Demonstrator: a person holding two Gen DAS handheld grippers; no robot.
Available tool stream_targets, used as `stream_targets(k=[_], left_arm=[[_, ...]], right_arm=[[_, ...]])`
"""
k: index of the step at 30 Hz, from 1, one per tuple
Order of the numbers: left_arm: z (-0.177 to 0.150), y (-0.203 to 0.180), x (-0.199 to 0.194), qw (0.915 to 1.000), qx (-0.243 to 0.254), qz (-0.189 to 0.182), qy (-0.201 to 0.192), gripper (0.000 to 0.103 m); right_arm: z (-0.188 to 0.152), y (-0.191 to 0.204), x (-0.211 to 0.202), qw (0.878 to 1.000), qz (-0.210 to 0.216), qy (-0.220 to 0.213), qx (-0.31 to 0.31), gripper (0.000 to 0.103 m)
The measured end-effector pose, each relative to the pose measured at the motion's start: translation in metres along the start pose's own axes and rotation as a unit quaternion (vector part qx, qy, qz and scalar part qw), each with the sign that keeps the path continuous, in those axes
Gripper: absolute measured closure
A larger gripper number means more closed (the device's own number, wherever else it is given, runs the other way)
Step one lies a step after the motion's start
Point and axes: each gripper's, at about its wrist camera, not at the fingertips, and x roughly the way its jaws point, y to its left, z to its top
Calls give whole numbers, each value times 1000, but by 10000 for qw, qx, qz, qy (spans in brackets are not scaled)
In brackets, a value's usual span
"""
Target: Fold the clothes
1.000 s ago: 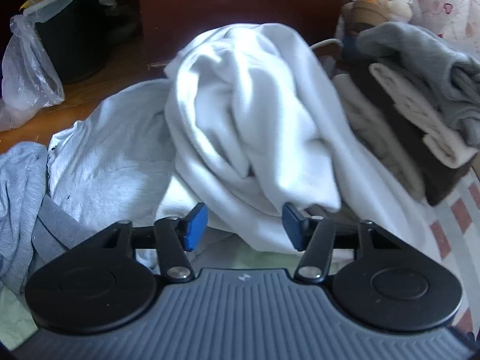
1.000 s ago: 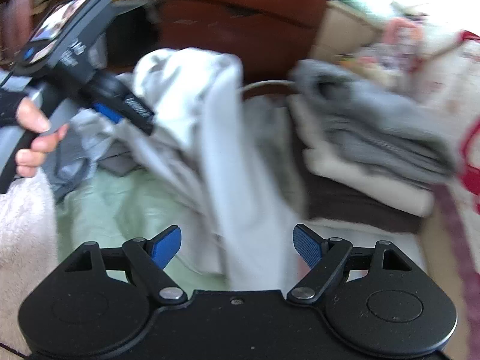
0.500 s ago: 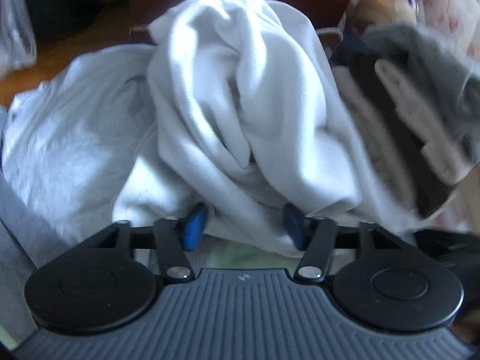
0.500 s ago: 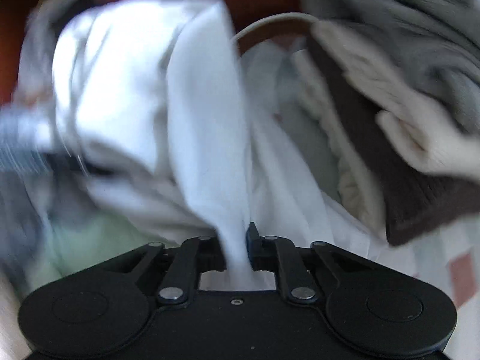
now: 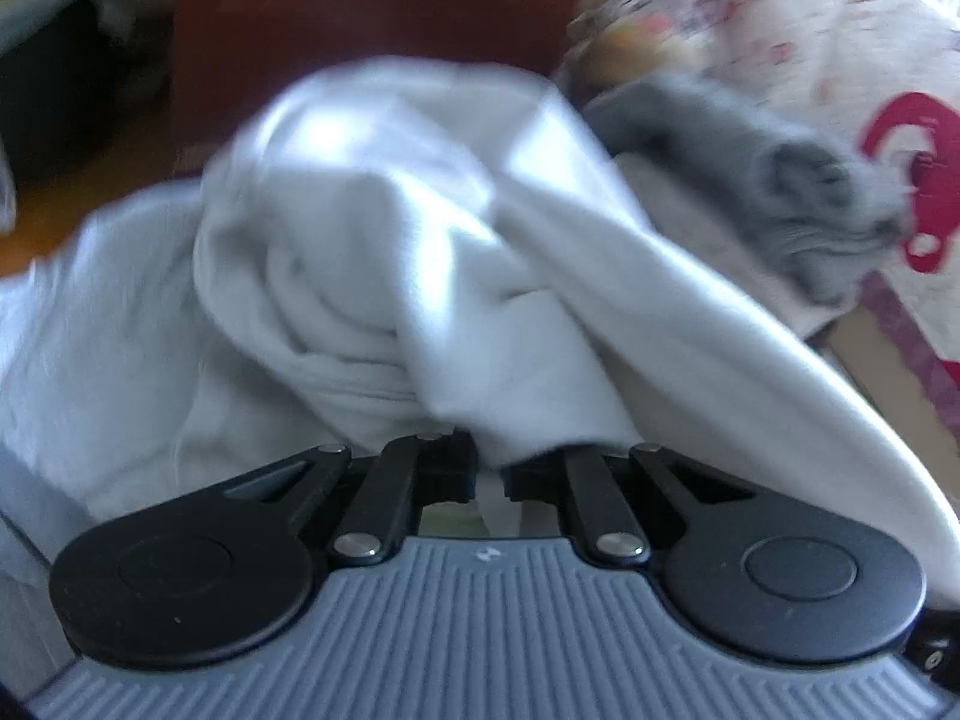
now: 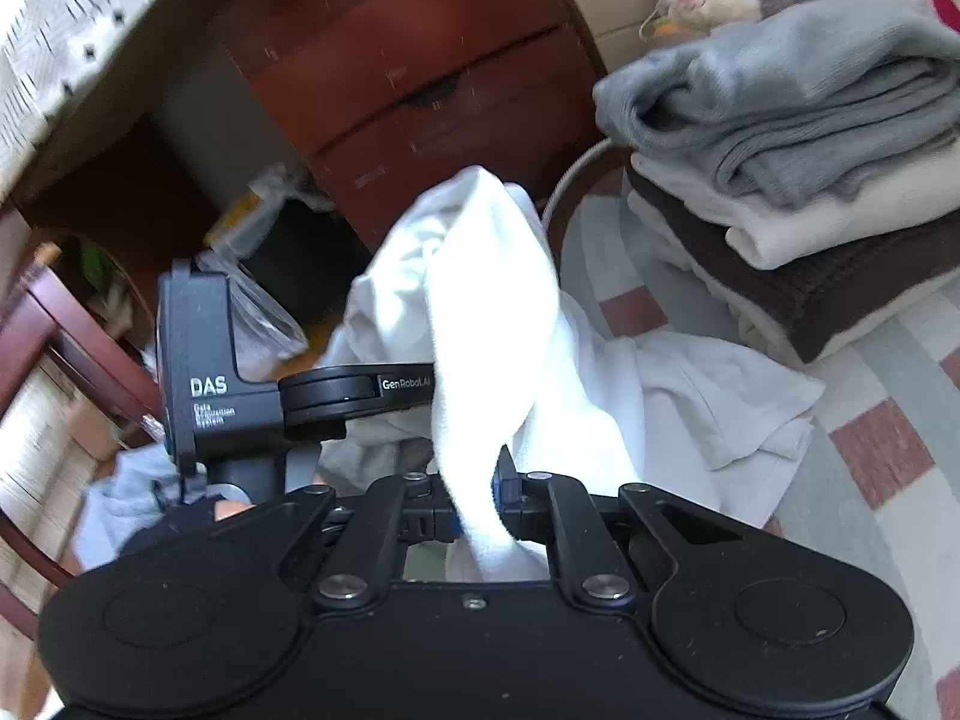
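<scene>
A bed with a checked pale-green and brick-red cover carries everything, with a dark red-brown chest of drawers beyond it. On the bed at the right stands a stack of folded clothes, grey on top, then cream and brown layers. The white garment is lifted off the cover in a bunched ridge between the two tools, its lower part trailing on the bed just beside the stack. The left tongs are nipped tight on a fold of the white garment, though that view is blurred. The right tongs are likewise clamped on a hanging edge of it.
</scene>
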Motion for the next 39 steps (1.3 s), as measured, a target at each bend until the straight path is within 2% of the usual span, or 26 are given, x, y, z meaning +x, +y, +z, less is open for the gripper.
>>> stream_targets(k=[3,6,10,13,16,18,20,22,25,28,30,31,32,35,37,39], left_arm=[[4,-22,-17,9975,228,-621,-253,96],[1,-41,-29,9895,295,-1408,-156,97],[2,-84,-56,9768,549,-2068,-65,97],[10,-116,-69,9606,569,-2719,95,97],[-3,-145,-75,9341,193,-3510,623,97],[-12,-174,-81,9337,503,-3435,881,97],[-22,-201,-103,9240,952,-3621,778,97],[-30,-219,-120,9150,1213,-3774,753,100],[-44,-245,-137,9086,1639,-3770,741,97],[-57,-259,-116,9281,1954,-3028,937,96],[-68,-255,-87,9485,1989,-2153,1198,96],[-73,-252,-75,9535,2084,-1785,1247,96],[-78,-247,-63,9569,2160,-1438,1302,97],[-85,-214,-39,9609,1969,-1012,1662,97],[-84,-196,-33,9625,1801,-969,1780,97],[-80,-185,-33,9654,1768,-881,1706,96]], right_arm=[[3,-13,-36,9971,288,-172,680,92],[5,-19,-70,9896,548,-295,1294,91],[1,-9,-126,9891,303,-722,1244,91],[-9,-6,-173,9851,142,-1081,1333,91],[-21,-5,-218,9782,33,-1429,1505,91],[-28,-1,-244,9759,-187,-1564,1508,91],[-34,3,-262,9755,-447,-1620,1421,91],[-44,16,-280,9761,-824,-1704,1068,91],[-65,31,-300,9708,-1597,-1737,434,91],[-95,12,-303,9590,-2342,-1522,478,91],[-110,-8,-302,9516,-2661,-1378,686,91],[-116,-18,-300,9479,-2788,-1310,806,91],[-122,-29,-299,9440,-2914,-1242,927,91],[-137,-57,-297,9318,-3230,-1077,1255,91],[-129,-64,-300,9307,-3232,-1165,1257,91],[-117,-67,-305,9289,-3247,-1321,1196,91]])
